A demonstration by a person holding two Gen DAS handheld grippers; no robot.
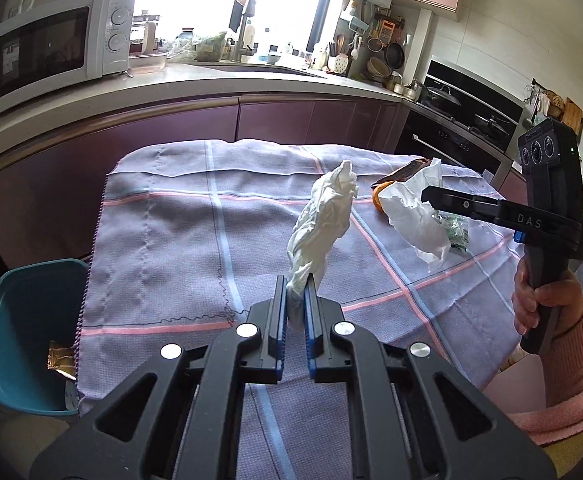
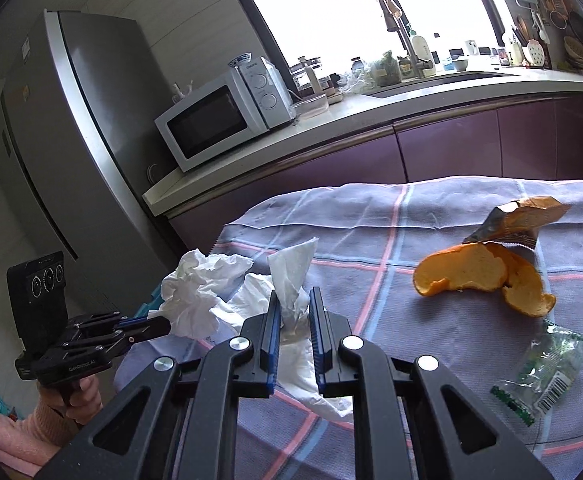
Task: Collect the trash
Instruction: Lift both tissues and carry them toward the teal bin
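My left gripper (image 1: 295, 284) is shut on a crumpled white tissue (image 1: 323, 224) and holds it above the checked cloth (image 1: 163, 240); the same tissue shows in the right wrist view (image 2: 199, 284). My right gripper (image 2: 295, 300) is closed on a second white tissue (image 2: 291, 276) that rests partly on the table, also visible in the left wrist view (image 1: 415, 216). On the cloth lie an orange peel (image 2: 479, 276), a brown snack wrapper (image 2: 519, 220) and a clear green wrapper (image 2: 547, 376). A teal bin (image 1: 27, 340) stands at the table's left, with a gold wrapper (image 1: 61, 360) inside.
A purple-fronted counter (image 1: 171, 120) runs behind the table, with a white microwave (image 1: 55, 48) and a sink area on it. A stove and oven (image 1: 459, 120) stand at the right. A steel fridge (image 2: 59, 152) stands far left in the right wrist view.
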